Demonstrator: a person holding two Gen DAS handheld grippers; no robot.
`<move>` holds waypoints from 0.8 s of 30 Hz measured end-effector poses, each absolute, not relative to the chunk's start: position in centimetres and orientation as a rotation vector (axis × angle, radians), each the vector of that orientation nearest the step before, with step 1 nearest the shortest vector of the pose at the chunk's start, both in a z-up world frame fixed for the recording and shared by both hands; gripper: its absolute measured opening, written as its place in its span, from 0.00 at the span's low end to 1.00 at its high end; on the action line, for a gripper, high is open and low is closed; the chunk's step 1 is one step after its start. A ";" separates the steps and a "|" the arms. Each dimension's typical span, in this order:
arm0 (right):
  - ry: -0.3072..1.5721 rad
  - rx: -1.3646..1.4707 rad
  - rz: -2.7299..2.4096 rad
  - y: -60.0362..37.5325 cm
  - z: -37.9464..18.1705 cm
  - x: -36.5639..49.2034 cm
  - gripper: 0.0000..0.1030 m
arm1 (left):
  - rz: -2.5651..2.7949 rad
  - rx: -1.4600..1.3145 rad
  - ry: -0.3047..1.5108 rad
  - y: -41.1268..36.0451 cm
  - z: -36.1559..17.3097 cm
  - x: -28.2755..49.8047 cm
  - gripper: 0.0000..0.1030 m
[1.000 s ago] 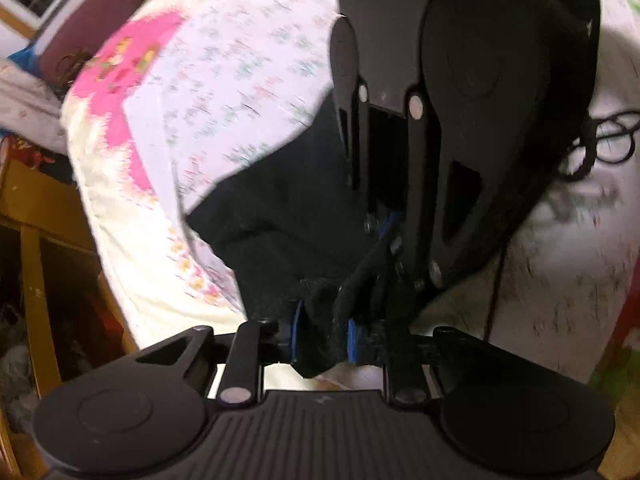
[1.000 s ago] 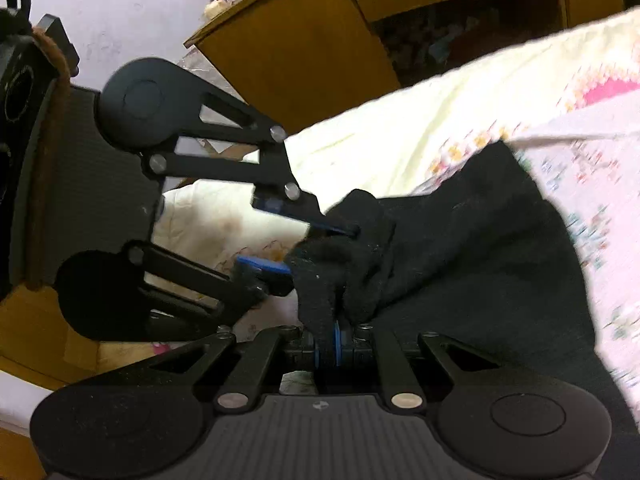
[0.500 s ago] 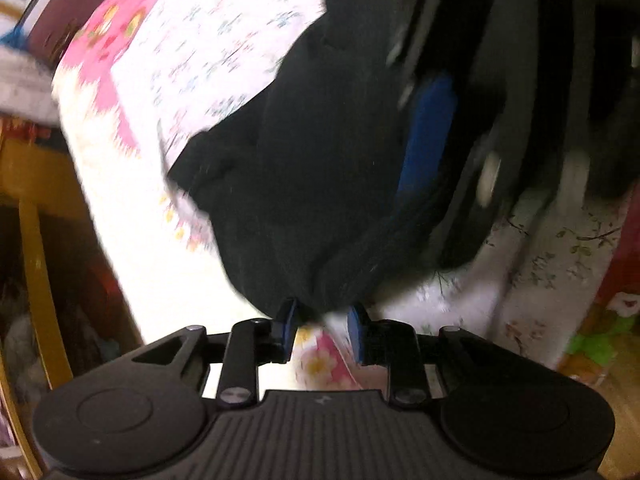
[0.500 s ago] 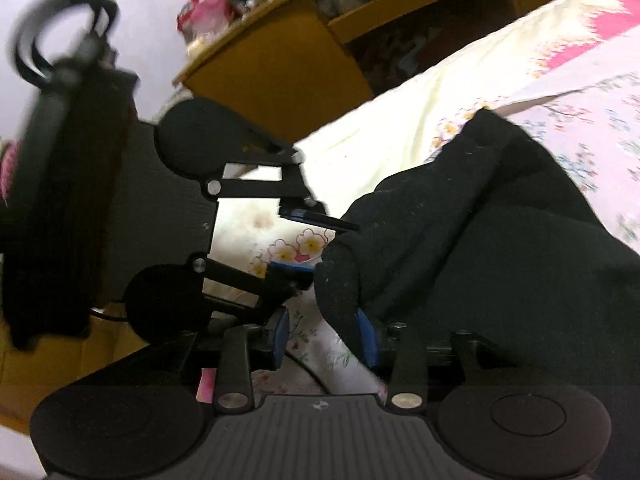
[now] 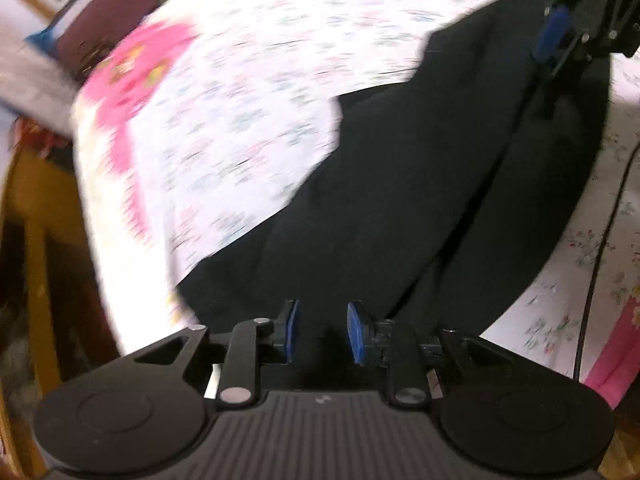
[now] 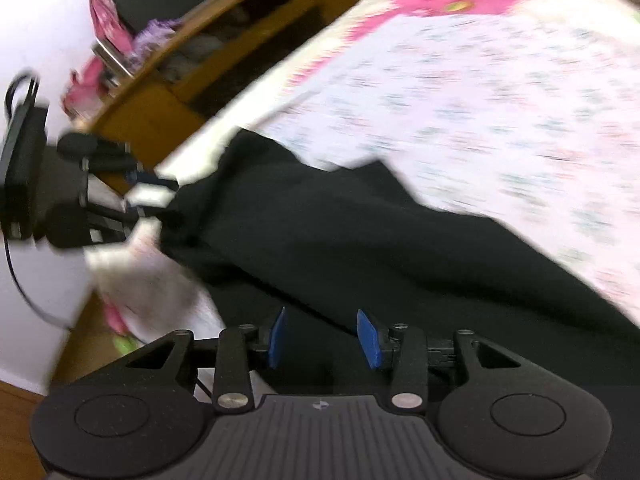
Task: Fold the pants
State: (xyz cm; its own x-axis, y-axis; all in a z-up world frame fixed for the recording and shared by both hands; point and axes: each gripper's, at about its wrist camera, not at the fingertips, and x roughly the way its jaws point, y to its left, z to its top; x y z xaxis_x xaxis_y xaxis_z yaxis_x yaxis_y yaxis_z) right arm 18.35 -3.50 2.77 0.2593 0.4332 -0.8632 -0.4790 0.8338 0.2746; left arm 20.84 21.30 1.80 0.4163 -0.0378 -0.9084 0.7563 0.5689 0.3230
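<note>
We have the black pants [image 5: 420, 184] lying on the floral bedspread [image 5: 248, 92], near its edge by the wooden shelf unit [image 6: 224, 60]; our left gripper [image 5: 322, 330] stands with its blue pads apart and nothing between them, and our right gripper [image 6: 323, 338] likewise, spread wide over dark cloth, holding nothing; both views are blurred, so creases are hard to read; we judge a fold is laid and the next grasp is due; to do it well we should settle first, pick matching corners of one edge, pinch every layer, and lift evenly.
</note>
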 end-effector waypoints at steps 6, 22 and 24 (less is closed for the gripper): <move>1.136 -0.257 0.535 -7.0 2.0 15.7 0.30 | -0.720 0.898 0.958 16.7 0.1 19.6 0.36; 1.029 -0.608 0.611 -11.1 0.7 16.8 0.20 | -0.845 1.033 0.900 11.7 -4.4 19.0 0.47; 1.052 -0.547 0.586 -12.0 1.4 17.1 0.20 | -0.808 0.987 0.935 12.5 -4.5 20.4 0.47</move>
State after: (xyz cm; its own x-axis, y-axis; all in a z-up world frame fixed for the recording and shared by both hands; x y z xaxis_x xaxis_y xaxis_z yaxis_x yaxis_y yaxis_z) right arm 17.15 -11.95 1.37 0.3751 0.1814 -0.9091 -0.6775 0.7229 -0.1353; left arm 20.39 12.45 -4.47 0.3826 -0.1378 -0.9136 0.8840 0.3422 0.3186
